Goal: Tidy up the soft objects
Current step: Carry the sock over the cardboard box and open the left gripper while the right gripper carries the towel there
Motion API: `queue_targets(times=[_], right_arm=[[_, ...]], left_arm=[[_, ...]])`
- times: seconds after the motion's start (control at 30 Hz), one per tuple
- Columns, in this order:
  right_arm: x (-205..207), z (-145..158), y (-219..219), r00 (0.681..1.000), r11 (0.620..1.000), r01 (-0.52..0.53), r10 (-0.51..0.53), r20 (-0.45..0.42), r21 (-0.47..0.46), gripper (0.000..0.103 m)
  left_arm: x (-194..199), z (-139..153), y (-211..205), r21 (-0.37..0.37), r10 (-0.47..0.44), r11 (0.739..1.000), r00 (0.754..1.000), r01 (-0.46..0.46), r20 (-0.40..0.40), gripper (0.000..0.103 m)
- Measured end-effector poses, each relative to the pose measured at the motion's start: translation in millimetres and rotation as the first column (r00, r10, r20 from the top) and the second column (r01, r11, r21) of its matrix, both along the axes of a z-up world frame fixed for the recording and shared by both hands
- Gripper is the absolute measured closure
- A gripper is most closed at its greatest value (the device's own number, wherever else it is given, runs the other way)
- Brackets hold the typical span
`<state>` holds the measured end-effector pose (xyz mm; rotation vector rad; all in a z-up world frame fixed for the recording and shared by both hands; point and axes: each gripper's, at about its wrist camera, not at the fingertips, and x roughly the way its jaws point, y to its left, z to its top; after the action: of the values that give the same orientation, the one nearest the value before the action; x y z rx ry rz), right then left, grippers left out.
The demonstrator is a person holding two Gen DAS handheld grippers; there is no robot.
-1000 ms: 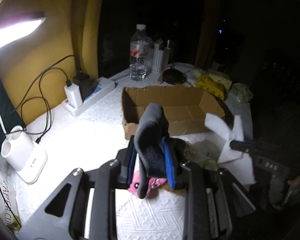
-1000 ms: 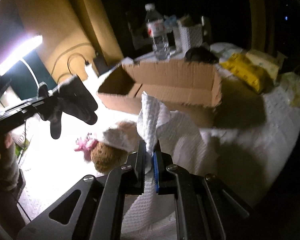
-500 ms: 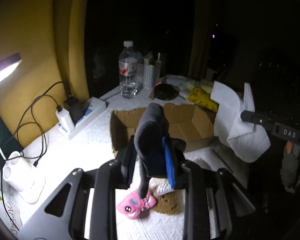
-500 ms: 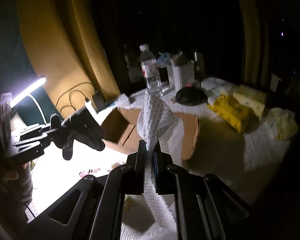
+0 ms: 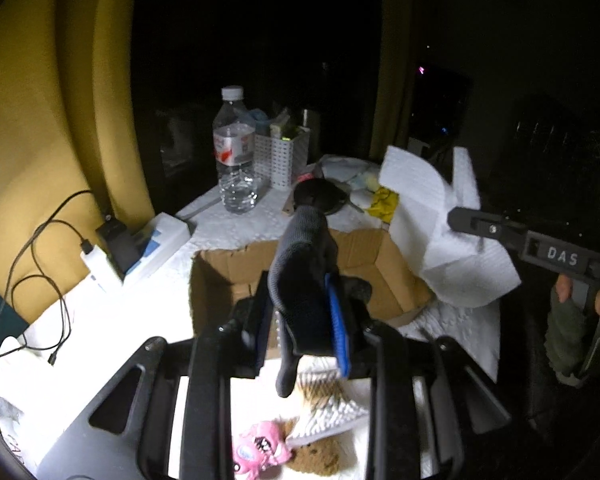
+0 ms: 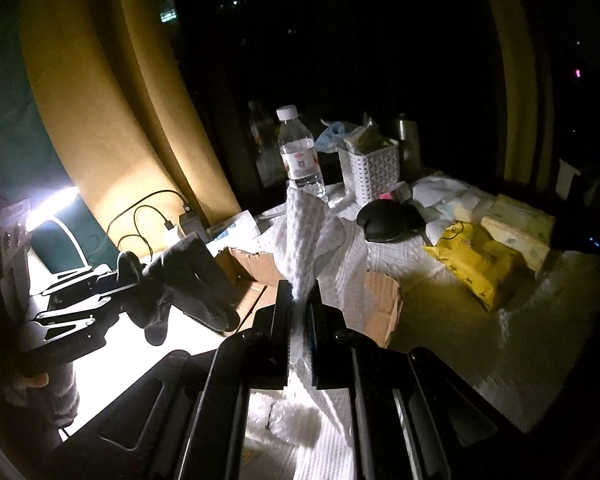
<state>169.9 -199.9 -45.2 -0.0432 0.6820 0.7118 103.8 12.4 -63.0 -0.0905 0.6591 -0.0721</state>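
Note:
My left gripper [image 5: 302, 320] is shut on a dark grey glove [image 5: 304, 264], held in the air in front of the open cardboard box [image 5: 228, 276]. In the right wrist view the same glove [image 6: 188, 280] hangs from the left gripper [image 6: 118, 284] at the left. My right gripper [image 6: 299, 312] is shut on a white paper towel [image 6: 304, 232] that stands up above the box [image 6: 380, 304]. From the left wrist view, the towel [image 5: 428, 224] hangs at the box's right end under the right gripper [image 5: 460, 216]. A pink toy [image 5: 256, 450], a brown sponge [image 5: 316, 454] and a white ribbed piece [image 5: 328, 412] lie below.
A water bottle [image 5: 236, 160], a white basket [image 5: 284, 156] and a black round object [image 5: 316, 196] stand behind the box. A power strip with chargers [image 5: 140, 248] and cables lies at the left by the yellow wall. A yellow packet [image 6: 476, 264] lies at the right.
Both grippers rose and moved toward the box with their loads. The towel, low beside the box a second ago, now hangs above its right end. The glove is nearer the box.

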Motion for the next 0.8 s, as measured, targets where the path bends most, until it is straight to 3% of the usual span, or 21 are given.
queue_targets(times=[0.57, 0.8], right_arm=[[82.1, -88.5, 10.9, 0.984, 1.000, -0.028, 0.025, -0.177, -0.010, 0.096], [87.8, -108.9, 11.7, 0.989, 0.992, -0.019, 0.000, -0.147, -0.128, 0.095]], left_arm=[[63.6, -55.2, -14.4, -0.018, 0.013, 1.000, 0.992, -0.016, -0.123, 0.076], [81.0, -75.2, -29.1, -0.021, 0.002, 1.000, 0.985, -0.005, -0.171, 0.076]])
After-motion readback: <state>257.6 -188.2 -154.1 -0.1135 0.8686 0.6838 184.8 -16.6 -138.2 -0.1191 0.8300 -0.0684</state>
